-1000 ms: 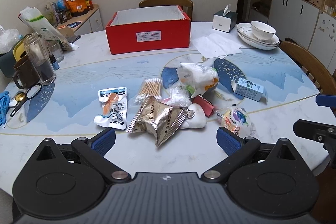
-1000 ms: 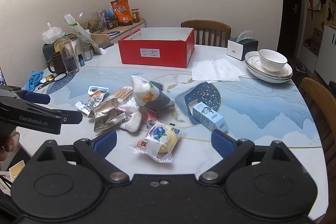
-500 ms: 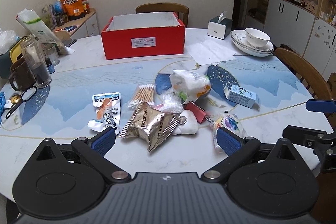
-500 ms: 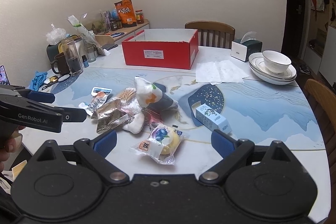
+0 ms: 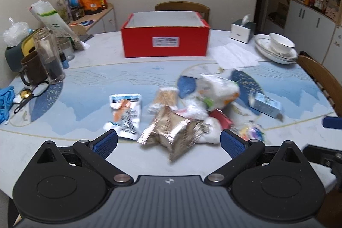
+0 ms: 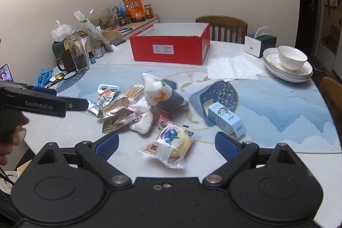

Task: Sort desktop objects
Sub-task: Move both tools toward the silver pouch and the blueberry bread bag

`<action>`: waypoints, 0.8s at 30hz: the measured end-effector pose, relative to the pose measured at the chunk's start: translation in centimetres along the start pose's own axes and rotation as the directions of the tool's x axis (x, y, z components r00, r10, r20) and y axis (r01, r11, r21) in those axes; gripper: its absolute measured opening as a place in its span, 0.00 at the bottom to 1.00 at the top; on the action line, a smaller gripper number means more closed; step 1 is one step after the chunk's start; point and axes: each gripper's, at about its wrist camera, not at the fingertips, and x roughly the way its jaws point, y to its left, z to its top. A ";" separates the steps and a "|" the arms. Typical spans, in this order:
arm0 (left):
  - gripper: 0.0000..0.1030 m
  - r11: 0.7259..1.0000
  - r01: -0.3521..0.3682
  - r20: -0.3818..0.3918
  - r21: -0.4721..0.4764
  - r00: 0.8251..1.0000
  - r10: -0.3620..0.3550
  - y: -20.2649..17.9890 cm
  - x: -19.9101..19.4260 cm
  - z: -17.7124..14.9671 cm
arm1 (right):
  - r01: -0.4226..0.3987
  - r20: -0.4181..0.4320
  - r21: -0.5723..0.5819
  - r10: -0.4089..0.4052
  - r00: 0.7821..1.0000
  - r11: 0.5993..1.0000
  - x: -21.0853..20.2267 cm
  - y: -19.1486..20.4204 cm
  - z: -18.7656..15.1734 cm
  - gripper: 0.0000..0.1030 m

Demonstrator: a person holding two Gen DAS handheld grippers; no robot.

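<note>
Two tools are in your hands, both held low at the near edge of the worktop [image 6: 277, 99]; your left tool [image 5: 168, 140] has its blue pads spread wide with nothing between them; your right tool [image 6: 166, 142] is likewise spread wide and grips nothing. Just beyond your right tool lies a clear-wrapped bun with a blueberry label [image 6: 171, 144], flat on the worktop and untouched; to its right, apart from the rest, a small pale-blue carton [image 6: 226, 118] lies on its side. Just ahead of your left tool sits a crumpled gold foil packet [image 5: 173, 131], blurred in that view; beside it to the left lies a white sachet with orange print [image 5: 126, 114], flat and separate. Behind the foil packet you have a clear pack of cotton swabs [image 5: 164, 97], a white plastic bag with orange and green markings [image 6: 156, 91] and a small red item partly hidden beneath; these overlap in one heap at mid-worktop. Farther back, well apart from the heap, stands the red box [image 6: 171, 46], open-topped; its visible inner walls are white. Beyond it to the right rest a tissue box [image 6: 258, 44] and stacked white dishes [image 6: 288, 63].
</note>
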 end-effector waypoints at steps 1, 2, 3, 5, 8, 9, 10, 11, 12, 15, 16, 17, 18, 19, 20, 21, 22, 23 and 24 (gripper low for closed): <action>1.00 1.000 -0.008 -0.001 0.002 1.000 0.008 0.4 0.5 0.2 | 0.001 -0.006 0.009 -0.001 1.000 1.000 0.4 0.0 0.1 0.94; 1.00 1.000 -0.015 0.000 0.005 1.000 0.015 0.8 1.1 0.3 | 0.002 -0.011 0.020 -0.001 1.000 1.000 0.7 -0.1 0.1 0.93; 1.00 1.000 -0.022 0.000 0.010 1.000 0.022 1.2 1.7 0.5 | 0.005 -0.017 0.029 -0.005 1.000 1.000 1.1 -0.2 0.2 0.93; 1.00 0.999 -0.032 -0.004 0.022 0.999 0.032 2.0 3.0 0.8 | 0.020 -0.030 0.044 -0.018 0.999 0.999 1.9 -0.3 0.3 0.93; 0.99 0.999 -0.042 -0.008 0.035 0.999 0.043 3.3 4.9 1.3 | 0.036 -0.051 0.061 -0.033 0.998 0.997 3.1 -0.4 0.4 0.93; 0.99 0.999 -0.042 -0.010 0.033 0.999 0.043 3.8 5.5 1.5 | 0.041 -0.059 0.065 -0.037 0.998 0.997 3.6 -0.4 0.4 0.93; 0.99 0.998 -0.045 -0.015 0.032 0.999 0.045 4.3 6.2 1.7 | 0.045 -0.067 0.068 -0.041 0.997 0.997 4.0 -0.4 0.4 0.93; 0.99 0.998 -0.048 -0.022 0.033 0.999 0.049 4.7 6.9 1.9 | 0.050 -0.074 0.067 -0.045 0.996 0.997 4.4 -0.3 0.4 0.93; 0.99 0.998 -0.052 -0.028 0.035 0.998 0.053 5.1 7.6 2.0 | 0.056 -0.078 0.066 -0.050 0.996 0.996 4.7 -0.2 0.5 0.92; 0.99 0.997 -0.061 -0.050 0.050 0.997 0.064 6.1 9.6 2.3 | 0.075 -0.101 0.076 -0.067 0.993 0.994 5.8 -0.2 0.6 0.92; 0.99 0.997 -0.061 -0.061 0.054 0.996 0.064 6.4 10.3 2.4 | 0.079 -0.109 0.082 -0.070 0.992 0.994 6.2 -0.2 0.6 0.92; 0.99 0.997 -0.063 -0.069 0.054 0.995 0.067 6.7 10.9 2.5 | 0.081 -0.117 0.086 -0.070 0.991 0.993 6.5 -0.2 0.6 0.92; 0.99 0.996 -0.065 -0.076 0.053 0.995 0.069 7.0 11.5 2.6 | 0.081 -0.123 0.089 -0.069 0.990 0.993 6.8 -0.1 0.7 0.92; 0.99 0.997 -0.064 -0.082 0.052 0.994 0.068 7.3 12.0 2.8 | 0.080 -0.129 0.092 -0.068 0.989 0.992 7.1 -0.1 0.7 0.92; 0.99 0.997 -0.062 -0.087 0.050 0.994 0.066 7.5 12.5 3.0 | 0.080 -0.135 0.097 -0.066 0.989 0.992 7.4 -0.1 0.7 0.92; 0.99 0.997 -0.063 -0.090 0.050 0.994 0.067 7.7 13.0 3.2 | 0.081 -0.142 0.100 -0.067 0.988 0.992 7.7 0.0 0.8 0.92; 0.99 0.997 -0.063 -0.093 0.050 0.993 0.068 7.9 13.4 3.4 | 0.084 -0.148 0.101 -0.068 0.987 0.991 7.9 0.0 0.8 0.92; 0.99 0.997 -0.064 -0.098 0.052 0.993 0.069 8.0 13.9 3.6 | 0.086 -0.153 0.103 -0.070 0.986 0.991 8.1 0.1 0.9 0.92; 0.99 0.996 -0.067 -0.104 0.054 0.992 0.072 8.1 14.4 3.7 | 0.088 -0.159 0.107 -0.070 0.985 0.990 8.4 0.0 0.9 0.92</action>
